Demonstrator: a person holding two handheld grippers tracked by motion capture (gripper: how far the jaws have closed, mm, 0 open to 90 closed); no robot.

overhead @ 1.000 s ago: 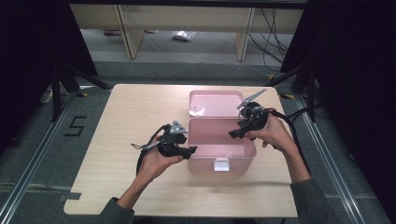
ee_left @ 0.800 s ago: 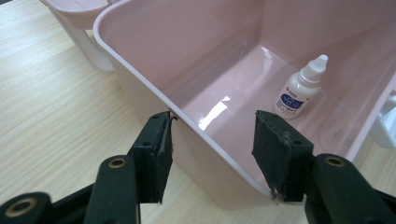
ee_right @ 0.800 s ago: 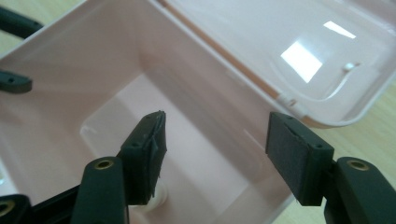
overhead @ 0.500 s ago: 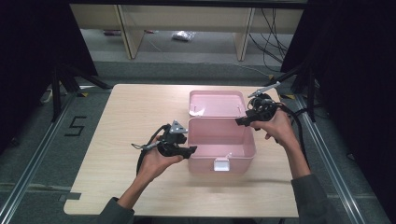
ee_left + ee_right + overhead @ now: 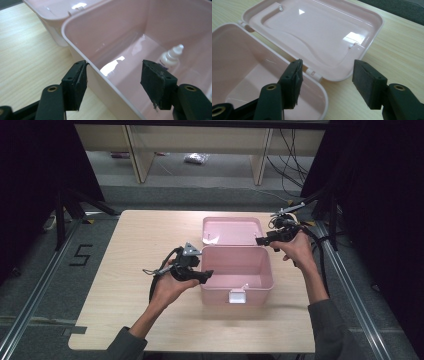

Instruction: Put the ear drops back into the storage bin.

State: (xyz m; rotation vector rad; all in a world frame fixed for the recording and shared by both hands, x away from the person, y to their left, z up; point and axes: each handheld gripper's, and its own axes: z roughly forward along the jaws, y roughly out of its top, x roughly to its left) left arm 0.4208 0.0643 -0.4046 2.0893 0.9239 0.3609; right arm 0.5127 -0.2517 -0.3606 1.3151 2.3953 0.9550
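One wooden table (image 5: 135, 270) carries a pink box (image 5: 237, 270) that stands open near its middle, with the lid (image 5: 232, 231) folded back flat on the far side, still joined by the hinges. A white latch (image 5: 236, 296) hangs on the near wall of the box. Inside, in the left gripper view, a small clear bottle (image 5: 172, 55) with a white cap lies on the bottom, close to one wall. The left gripper (image 5: 202, 275) is at the left wall of the box; its jaws are wide apart, one outside the rim and one over the inside, and they hold nothing. The right gripper (image 5: 260, 240) hovers above the far right corner, near the hinge (image 5: 313, 72); its jaws are also spread wide and carry nothing.
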